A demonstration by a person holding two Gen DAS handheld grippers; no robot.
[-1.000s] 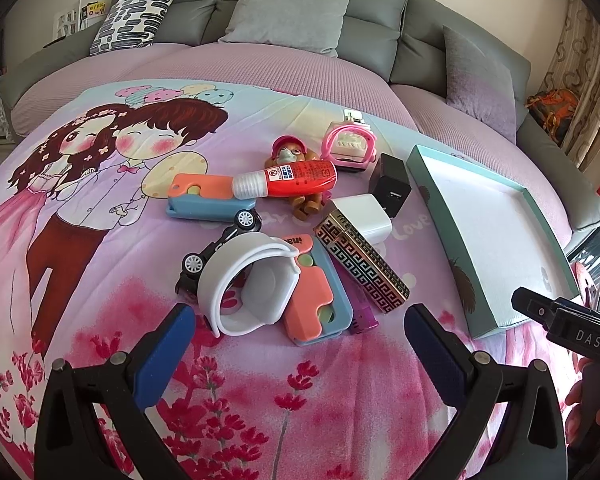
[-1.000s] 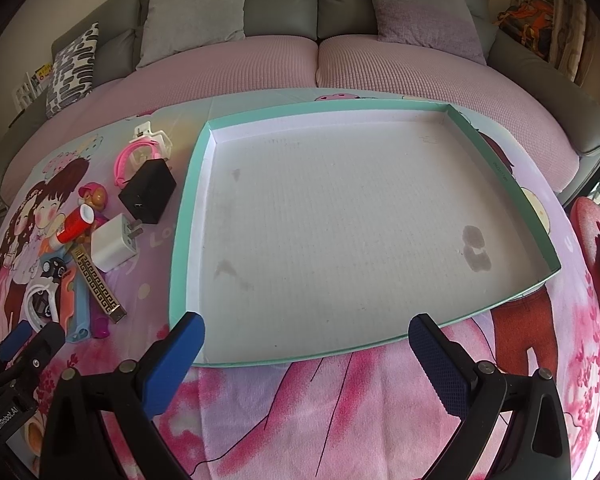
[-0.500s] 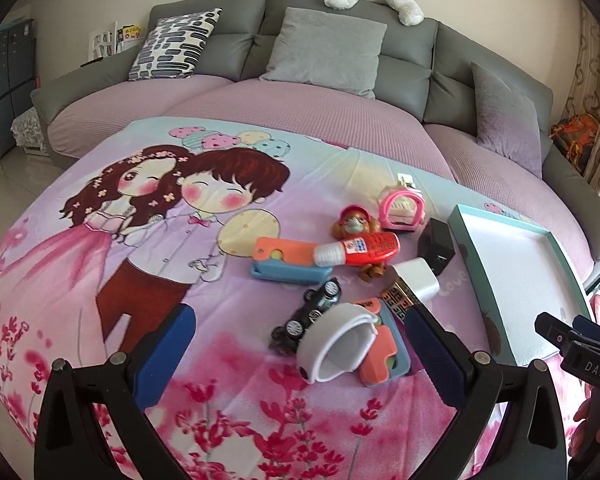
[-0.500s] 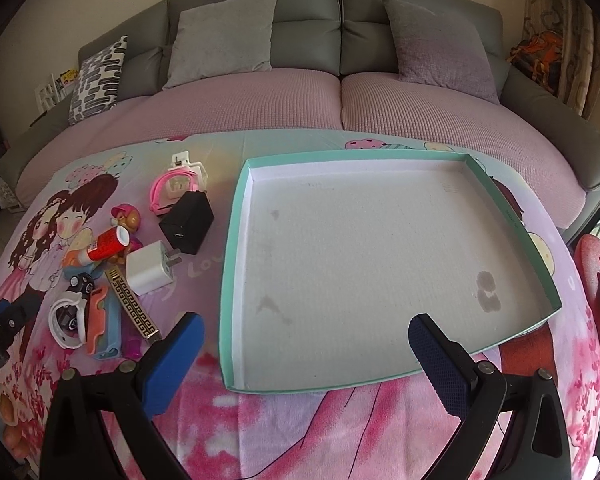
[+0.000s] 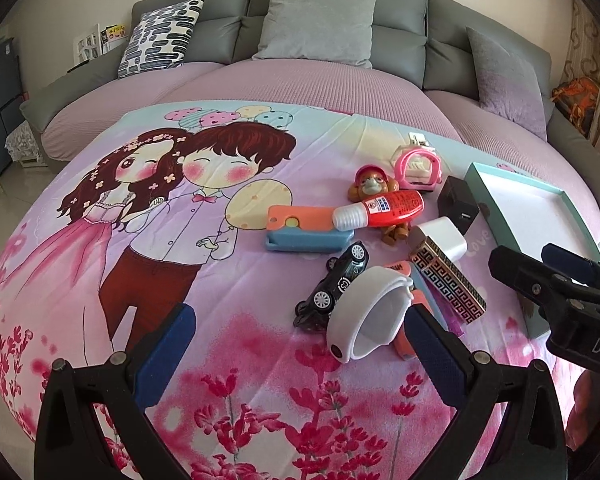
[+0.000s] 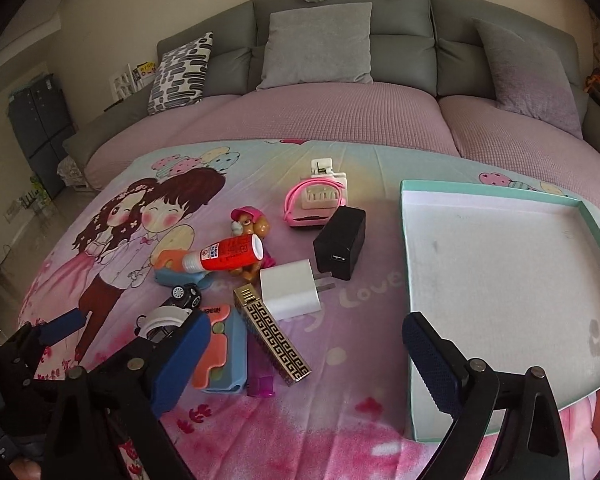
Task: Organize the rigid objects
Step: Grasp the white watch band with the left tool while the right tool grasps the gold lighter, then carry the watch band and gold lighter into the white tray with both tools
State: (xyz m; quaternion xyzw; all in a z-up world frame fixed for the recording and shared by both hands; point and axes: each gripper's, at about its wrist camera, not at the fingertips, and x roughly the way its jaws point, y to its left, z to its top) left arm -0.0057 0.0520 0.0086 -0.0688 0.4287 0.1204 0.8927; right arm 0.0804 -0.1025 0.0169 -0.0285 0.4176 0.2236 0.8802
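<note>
Looking along the left gripper (image 5: 296, 340), its jaws stand released and empty above the white ring (image 5: 366, 320) and black toy car (image 5: 336, 282); the pile lies just left of the teal tray (image 5: 572, 220). From the right wrist, the right gripper (image 6: 304, 364) is wide, having just narrowed slightly, nothing between; its left finger hangs over the patterned lighter (image 6: 274, 334) and white charger (image 6: 290, 292), so closing here could nudge crowded neighbours and miss.

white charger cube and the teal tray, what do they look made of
White charger cube: likely hard glossy plastic, going by its smooth faces and crisp rounded edges, with metal prongs at one side. Teal tray: probably cardboard with a matte finish, judging by its thin folded walls and the dull, faintly stained white floor.
</note>
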